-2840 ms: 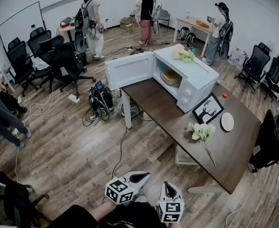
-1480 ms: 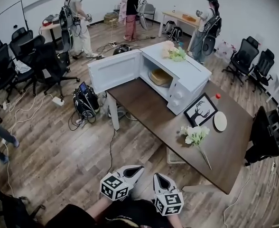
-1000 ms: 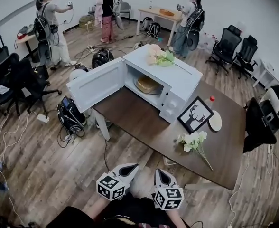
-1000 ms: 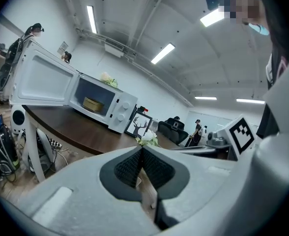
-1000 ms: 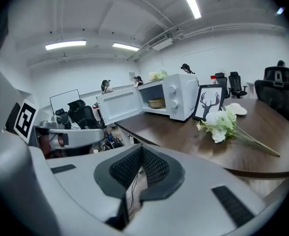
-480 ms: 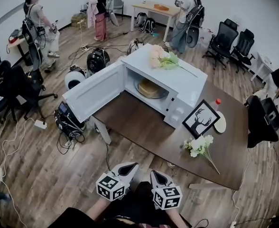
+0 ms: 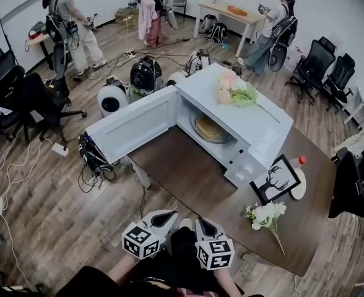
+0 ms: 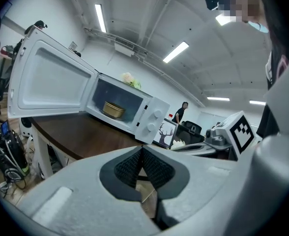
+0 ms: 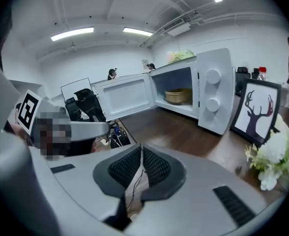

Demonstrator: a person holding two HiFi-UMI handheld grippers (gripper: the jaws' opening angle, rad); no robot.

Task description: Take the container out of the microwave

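Observation:
The white microwave (image 7: pixel 250 125) stands on the dark wooden table (image 7: pixel 182 178) with its door (image 7: pixel 135 125) swung wide open to the left. Inside sits a round tan container (image 7: pixel 210 129), also seen in the left gripper view as the container (image 8: pixel 113 109) and in the right gripper view as the container (image 9: pixel 178 96). Both grippers are low in the head view, well short of the table's near edge. My left gripper (image 7: pixel 167 215) is shut and empty. My right gripper (image 7: pixel 203 223) has just been opening; its pads stand a thin slit apart with nothing between them.
A deer picture frame (image 7: pixel 275 181), white flowers (image 7: pixel 265 214), a plate (image 7: pixel 299 185) and a red-capped bottle (image 7: pixel 301 161) sit right of the microwave. Flowers (image 7: pixel 233 93) lie on its top. Cables, round machines (image 7: pixel 146 74), office chairs and several people fill the floor behind.
The view has moved closer to the table, so the microwave looks larger and nearer. Both grippers stay side by side at the bottom of the head view.

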